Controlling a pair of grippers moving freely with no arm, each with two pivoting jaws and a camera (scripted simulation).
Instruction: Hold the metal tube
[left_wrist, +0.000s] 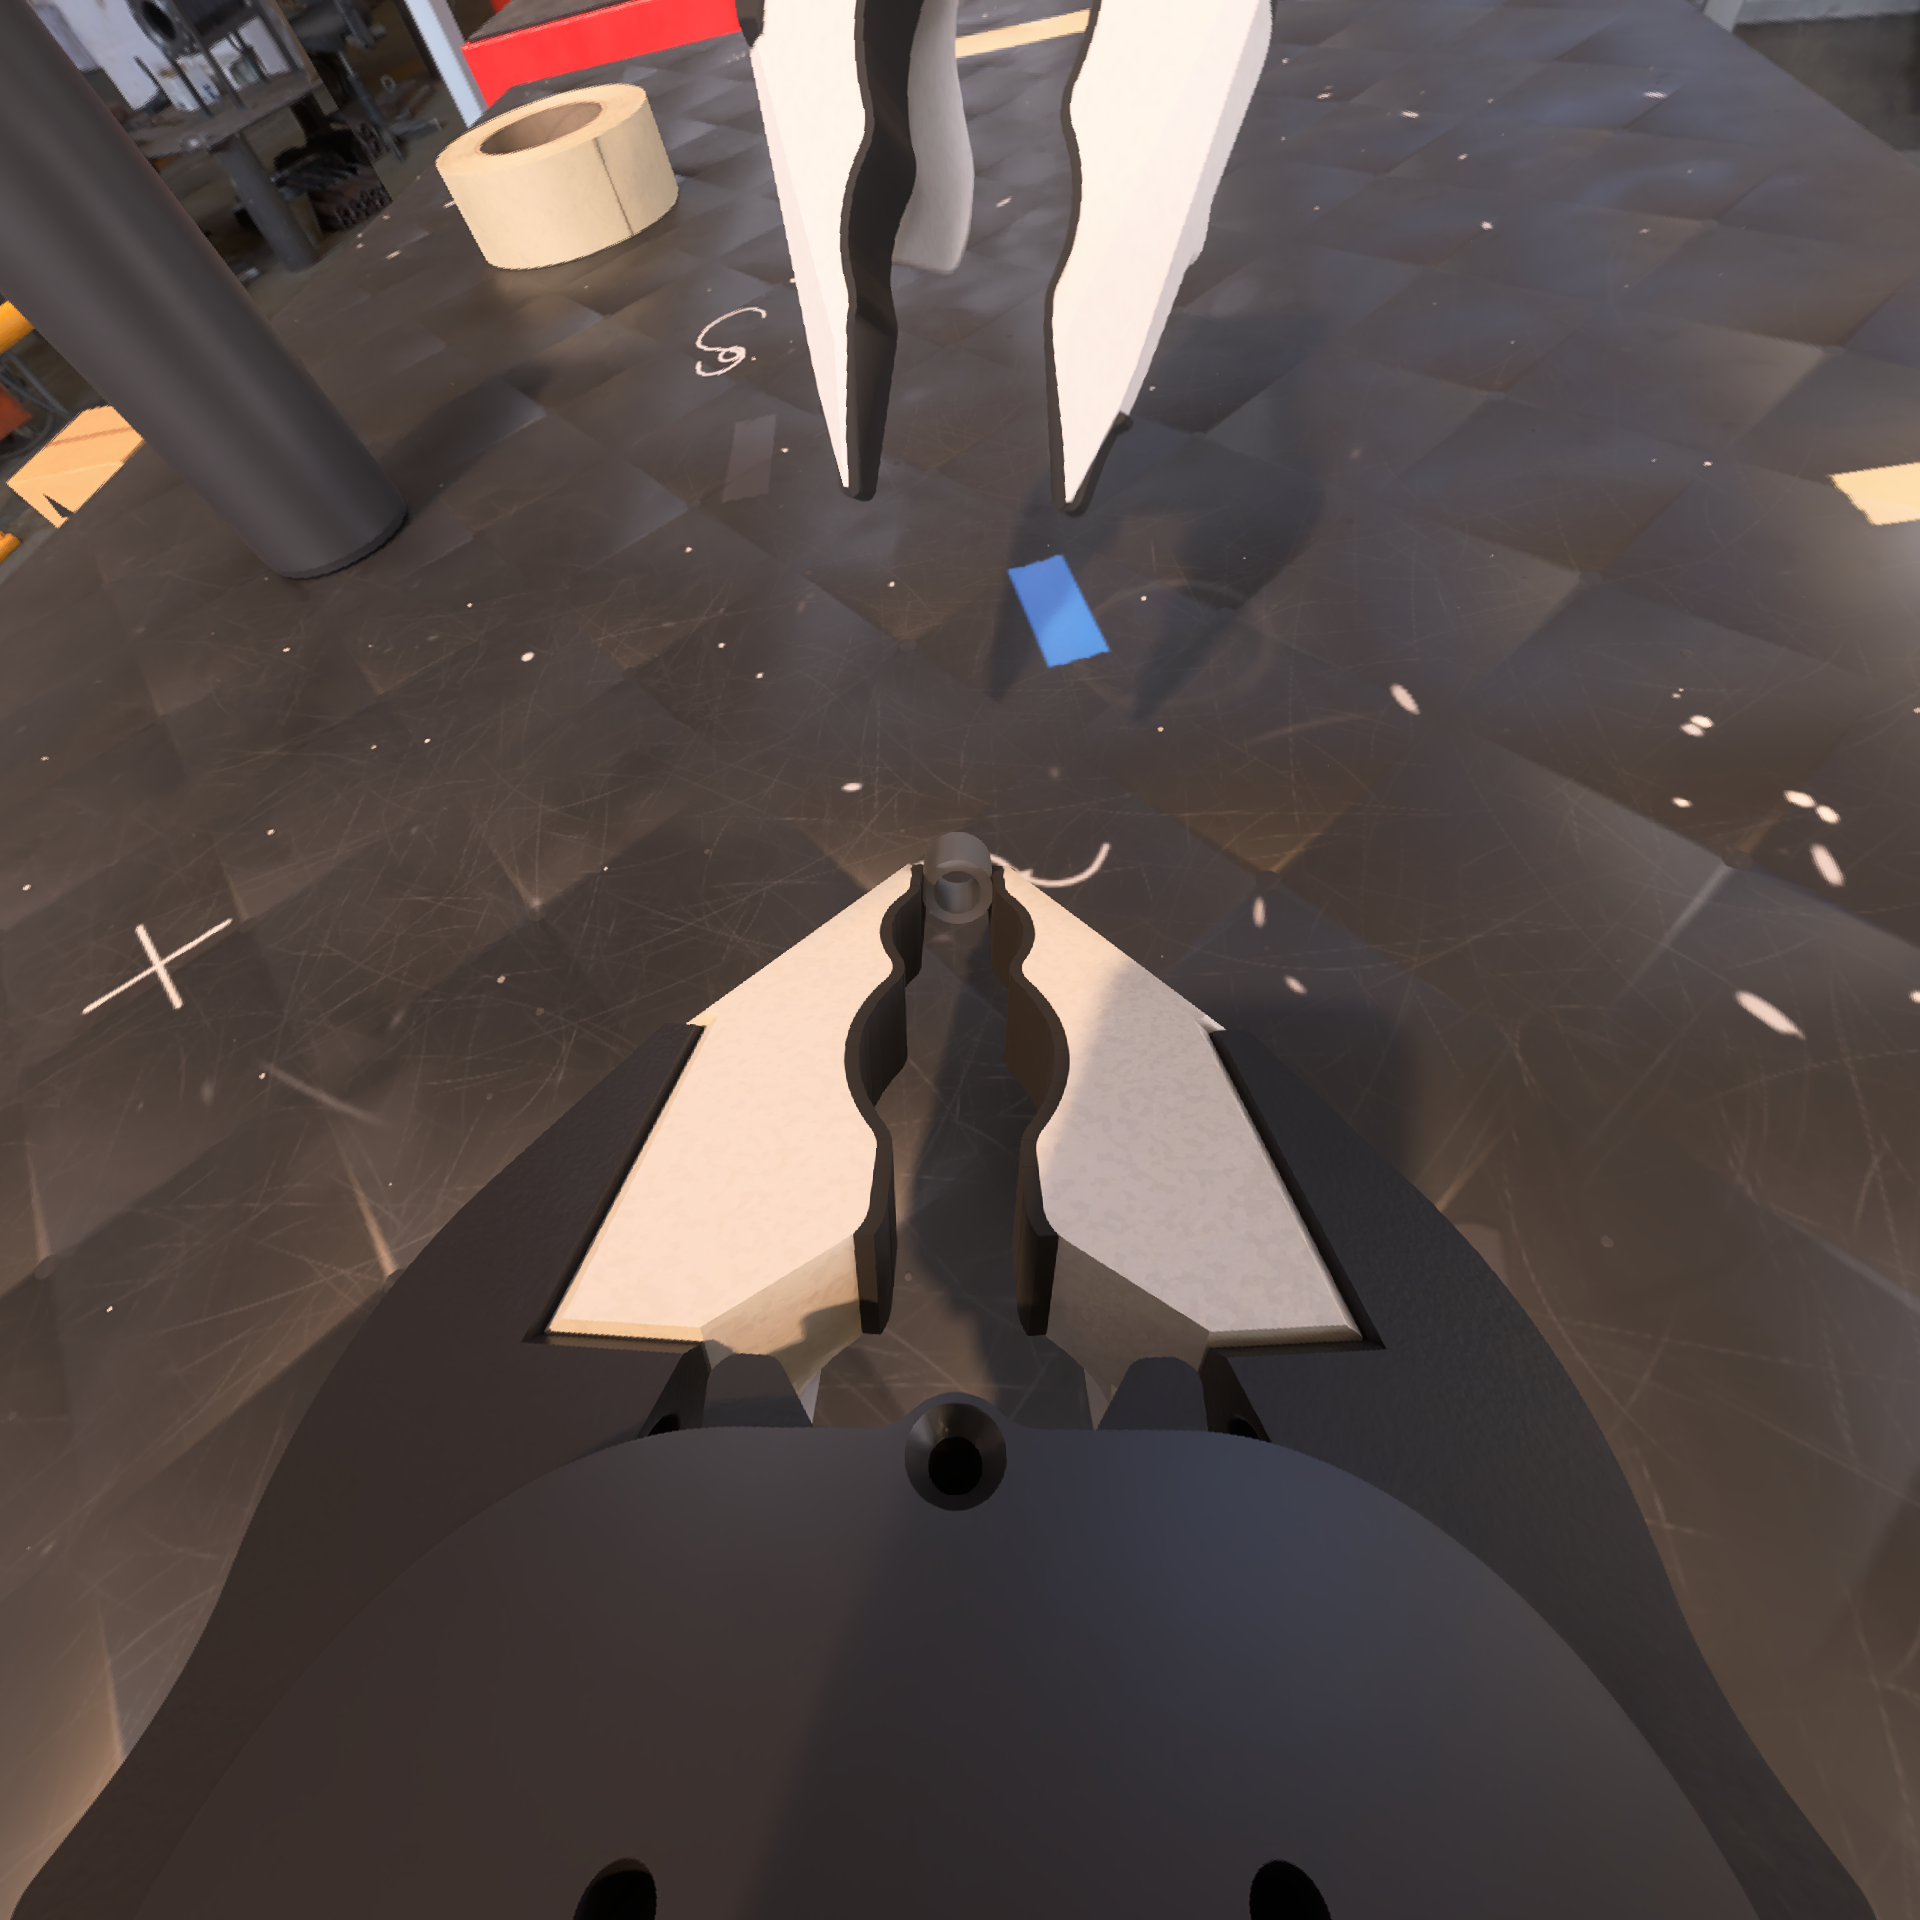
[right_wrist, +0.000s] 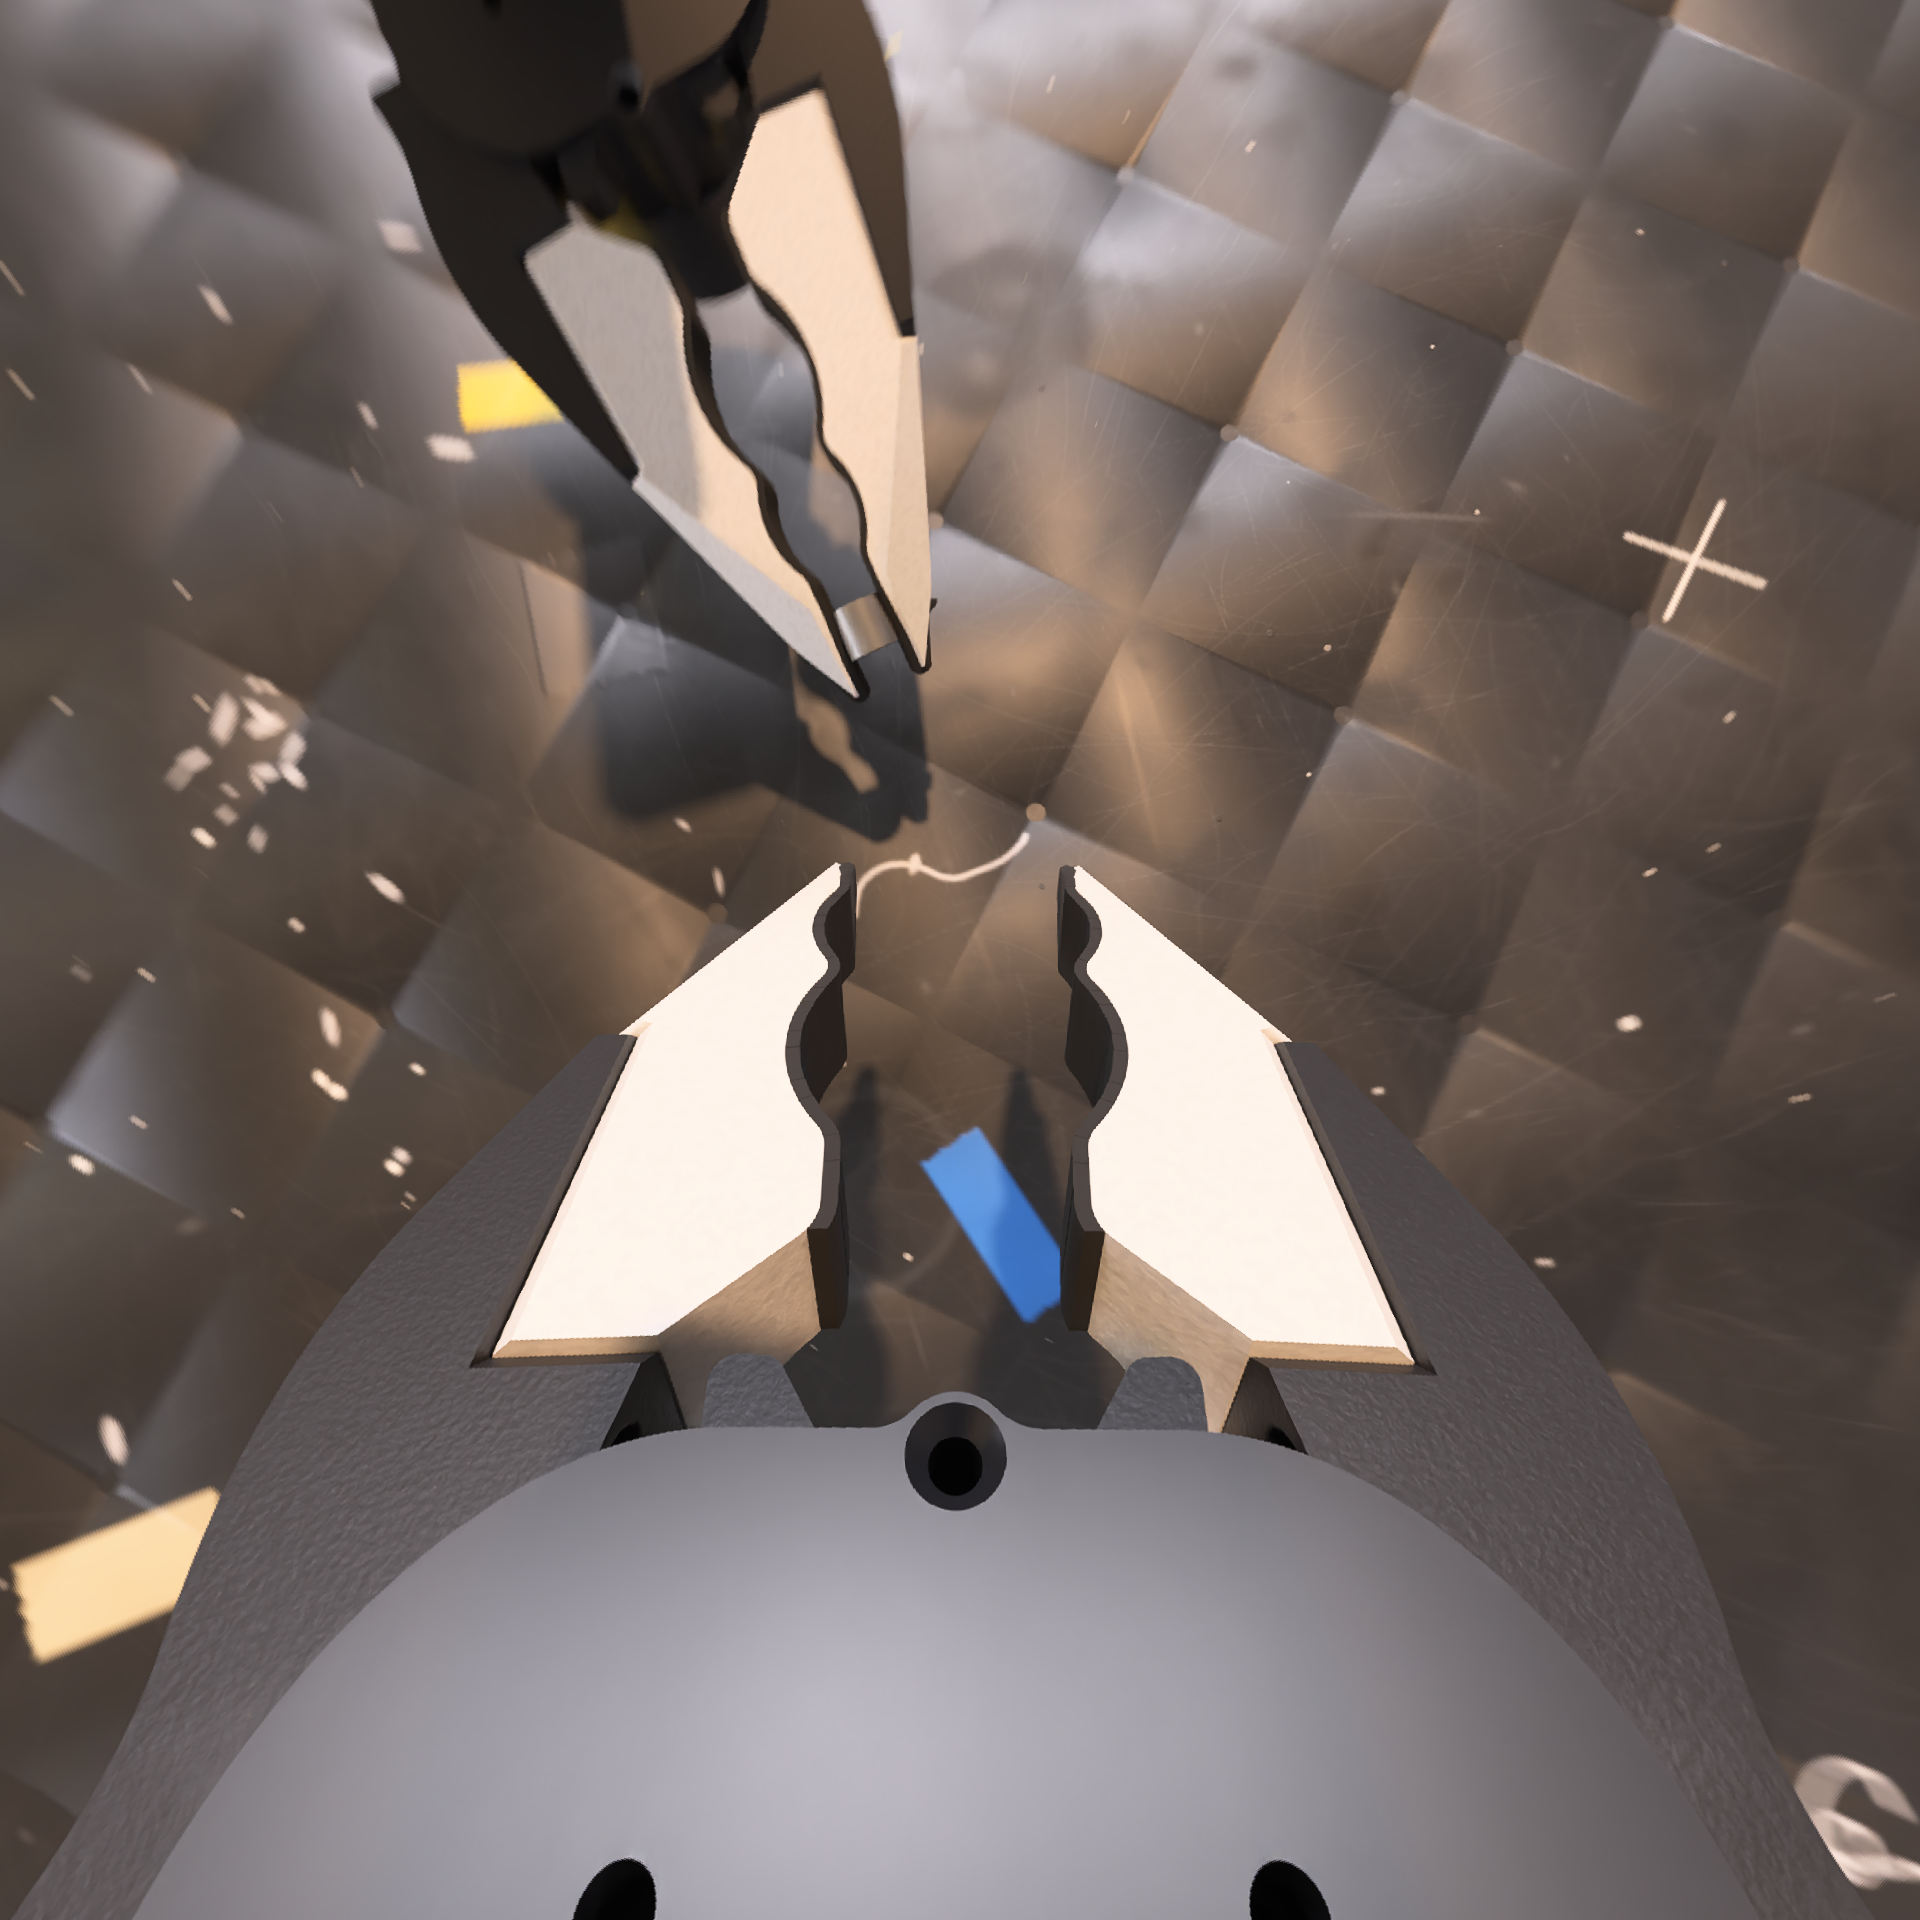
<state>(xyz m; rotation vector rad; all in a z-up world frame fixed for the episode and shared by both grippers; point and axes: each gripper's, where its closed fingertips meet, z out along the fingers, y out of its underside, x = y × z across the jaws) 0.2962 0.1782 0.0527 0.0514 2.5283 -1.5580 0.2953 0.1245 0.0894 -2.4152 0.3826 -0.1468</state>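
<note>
A short grey metal tube (left_wrist: 958, 889) sits pinched between the fingertips of my left gripper (left_wrist: 958, 896), seen end-on with its bore facing the camera. The left gripper holds it above the dark scratched metal table (left_wrist: 416, 831). In the right wrist view the same tube (right_wrist: 871, 629) shows as a shiny sleeve between the left gripper's tips (right_wrist: 891, 665). My right gripper (right_wrist: 954, 883) is open and empty, pointing down at the table; it also hangs ahead in the left wrist view (left_wrist: 966, 497), apart from the tube.
A blue tape strip (left_wrist: 1058, 609) lies on the table under the right gripper (right_wrist: 992, 1236). A roll of beige tape (left_wrist: 561, 171) and a thick dark post (left_wrist: 208, 343) stand at the far left. Chalk marks include a cross (left_wrist: 156, 966). Yellow patches (right_wrist: 114, 1569) lie near the edges.
</note>
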